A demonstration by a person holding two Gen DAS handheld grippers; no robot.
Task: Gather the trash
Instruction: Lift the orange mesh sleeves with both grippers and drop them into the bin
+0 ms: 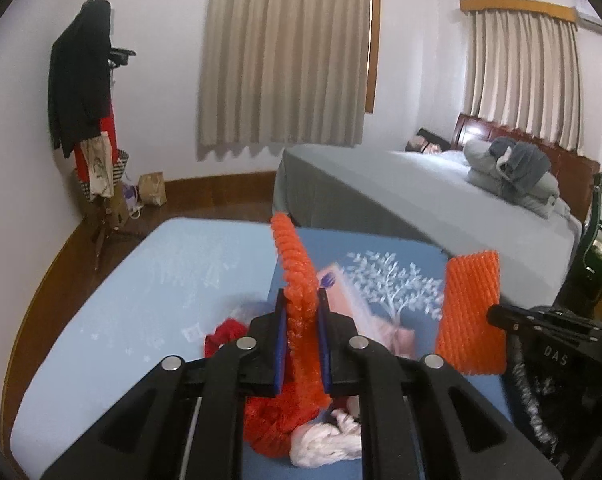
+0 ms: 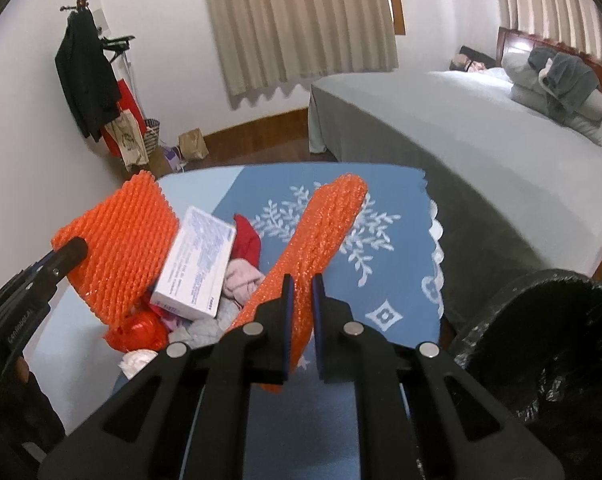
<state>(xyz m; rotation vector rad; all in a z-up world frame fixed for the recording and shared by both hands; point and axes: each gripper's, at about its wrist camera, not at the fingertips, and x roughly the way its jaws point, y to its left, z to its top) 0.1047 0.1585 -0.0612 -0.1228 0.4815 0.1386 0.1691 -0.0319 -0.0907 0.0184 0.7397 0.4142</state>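
My left gripper [image 1: 302,300] is shut on an orange foam fruit net [image 1: 295,264], held upright above the blue tablecloth [image 1: 161,280]. My right gripper [image 2: 302,286] is shut on a second orange foam net [image 2: 321,232]; that net also shows in the left wrist view [image 1: 471,312]. The left gripper's net also shows in the right wrist view [image 2: 121,240]. On the cloth lies a heap of trash: a white box [image 2: 197,264], red plastic [image 2: 137,332], crumpled white tissue [image 1: 325,440] and pink paper [image 2: 241,280]. A black-lined trash bin [image 2: 549,360] stands at the right.
A grey bed [image 2: 461,128] with folded towels [image 2: 557,76] stands behind the table. A coat rack [image 1: 89,80] with clothes and bags is at the back left wall. Dark bottles [image 1: 593,240] stand at the far right in the left wrist view.
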